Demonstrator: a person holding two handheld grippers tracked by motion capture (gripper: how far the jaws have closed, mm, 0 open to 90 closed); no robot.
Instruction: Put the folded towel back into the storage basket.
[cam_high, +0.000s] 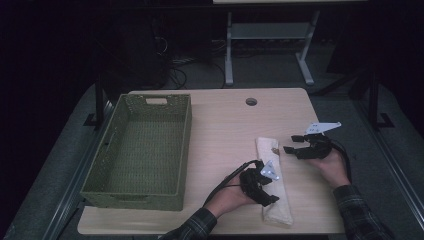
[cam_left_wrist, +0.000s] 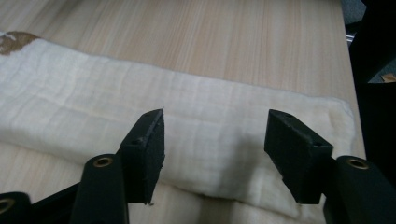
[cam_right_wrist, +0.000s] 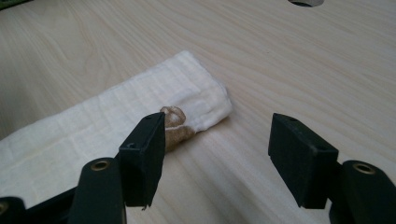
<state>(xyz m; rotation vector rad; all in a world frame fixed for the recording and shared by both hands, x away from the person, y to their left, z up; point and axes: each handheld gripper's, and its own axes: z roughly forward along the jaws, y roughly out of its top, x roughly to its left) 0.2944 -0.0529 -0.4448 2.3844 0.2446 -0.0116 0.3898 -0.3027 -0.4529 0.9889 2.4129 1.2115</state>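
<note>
A cream cloth (cam_high: 264, 152), folded into a long narrow strip, lies flat on the right half of the wooden table (cam_high: 225, 130). It has a brown mark (cam_right_wrist: 175, 123) at its far end. My left gripper (cam_high: 269, 201) hovers over the near part of the cloth (cam_left_wrist: 140, 116), open, with its jaws apart just above the fabric and nothing gripped (cam_left_wrist: 215, 140). My right gripper (cam_high: 290, 143) sits just right of the cloth's far end (cam_right_wrist: 116, 121). It is open too (cam_right_wrist: 217, 140), one jaw by the brown mark and bare wood between the jaws.
A green woven basket (cam_high: 185, 150) with nothing in it stands on the left half of the table. A round cable hole (cam_high: 251, 101) sits near the far edge. The table's right edge is close to the right hand. A desk frame (cam_high: 229, 50) stands beyond.
</note>
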